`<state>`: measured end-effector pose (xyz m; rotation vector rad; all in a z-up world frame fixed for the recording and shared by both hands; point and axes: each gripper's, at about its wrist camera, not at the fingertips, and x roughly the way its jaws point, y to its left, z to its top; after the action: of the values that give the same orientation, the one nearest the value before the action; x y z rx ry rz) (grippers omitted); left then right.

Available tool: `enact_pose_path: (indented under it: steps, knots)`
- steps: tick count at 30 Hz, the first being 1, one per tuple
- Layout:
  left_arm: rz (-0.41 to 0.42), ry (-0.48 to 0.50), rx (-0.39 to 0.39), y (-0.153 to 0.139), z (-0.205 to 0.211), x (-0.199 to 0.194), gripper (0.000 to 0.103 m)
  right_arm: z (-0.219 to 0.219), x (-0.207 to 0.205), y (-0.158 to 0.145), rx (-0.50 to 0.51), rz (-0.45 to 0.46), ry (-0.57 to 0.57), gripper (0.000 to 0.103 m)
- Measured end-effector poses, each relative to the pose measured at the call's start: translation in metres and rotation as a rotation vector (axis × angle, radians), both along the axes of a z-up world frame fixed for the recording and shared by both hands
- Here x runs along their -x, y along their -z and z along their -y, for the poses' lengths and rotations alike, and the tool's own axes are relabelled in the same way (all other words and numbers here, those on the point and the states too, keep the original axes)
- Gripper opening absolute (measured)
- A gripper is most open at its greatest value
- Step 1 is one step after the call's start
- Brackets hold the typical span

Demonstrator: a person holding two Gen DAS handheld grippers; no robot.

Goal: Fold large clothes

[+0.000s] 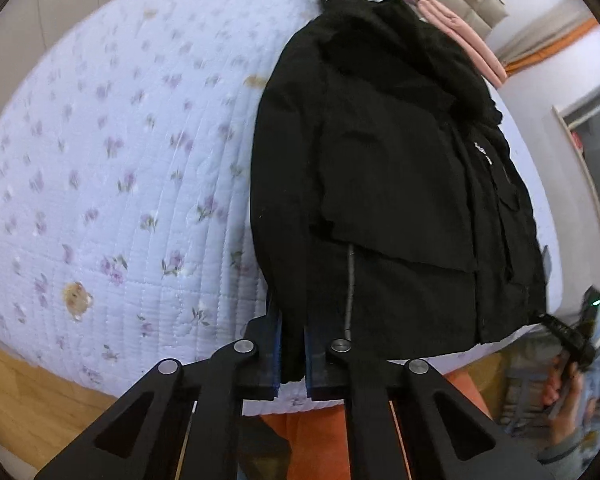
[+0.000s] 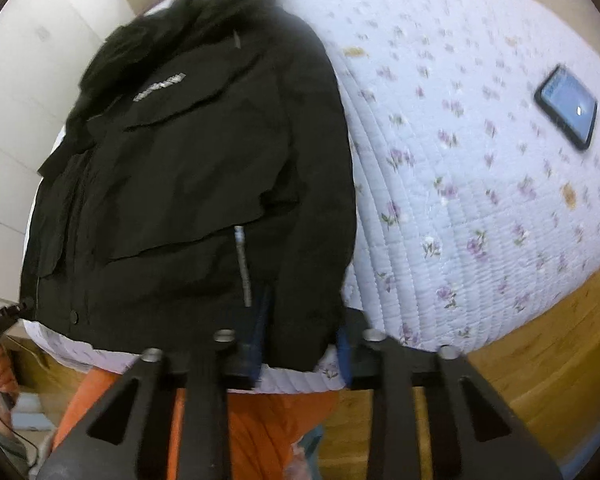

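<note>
Bed (image 1: 112,168) w/ a pale quilt, purple flower print, fills most of both views; wood floor (image 2: 540,360) shows past its near edge. Your black jacket (image 1: 380,184) lies flat on the bed, folded narrow w/ the sleeve laid over the front, collar toward 12 o'clock, hem at the bed's near edge toward 6. In the left view it sits right of centre, roughly 12 to 5 o'clock; in the right view (image 2: 188,168) it's left of centre, 10 to 6.

Your left gripper (image 1: 293,364) is at 6 o'clock, pads pressed together, pinching the jacket's hem corner on the sleeve side; fabric runs between the blue pads. Your right gripper (image 2: 300,354) is also at 6 o'clock, jaws narrowed around the other hem corner; cloth sits between the pads, but blur means you can't tell if both pads press on it.

Pink folded item (image 1: 460,36) at 1 o'clock past the collar, left view. Phone (image 2: 566,106), screen lit, on the quilt at 2 o'clock, right view, well apart from the jacket. Grey zip pull (image 2: 242,264) near the hem.
</note>
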<state>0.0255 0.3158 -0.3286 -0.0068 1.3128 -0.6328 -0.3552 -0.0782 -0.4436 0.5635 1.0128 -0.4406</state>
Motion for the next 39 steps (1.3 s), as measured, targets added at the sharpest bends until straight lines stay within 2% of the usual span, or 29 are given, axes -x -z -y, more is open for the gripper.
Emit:
enact_pose_path:
  steps: [4,8,15,19,25,33,39]
  knots:
    - [0.072,-0.011,0.058,-0.032,0.005,0.006,0.007,-0.020,-0.003,-0.031,0.119,0.029,-0.020,0.015]
    - [0.138,-0.044,0.136,-0.068,0.007,0.002,0.007,-0.028,-0.009,-0.068,0.191,0.084,-0.028,0.012]
    - [0.210,-0.062,0.188,-0.096,0.037,-0.038,0.007,-0.020,-0.037,-0.113,0.306,0.128,-0.038,0.009]
    - [0.204,-0.078,0.216,-0.103,0.048,-0.074,0.007,-0.004,-0.060,-0.127,0.332,0.108,-0.063,0.008]
    - [0.174,-0.093,0.230,-0.126,0.072,-0.117,0.007,0.022,-0.104,-0.158,0.311,0.070,-0.046,0.007]
    - [0.160,-0.092,0.249,-0.171,0.095,-0.187,0.007,0.057,-0.171,-0.228,0.343,0.039,-0.007,0.007]
    - [0.178,-0.095,0.242,-0.181,0.128,-0.258,0.007,0.091,-0.248,-0.267,0.397,0.067,0.004,0.007]
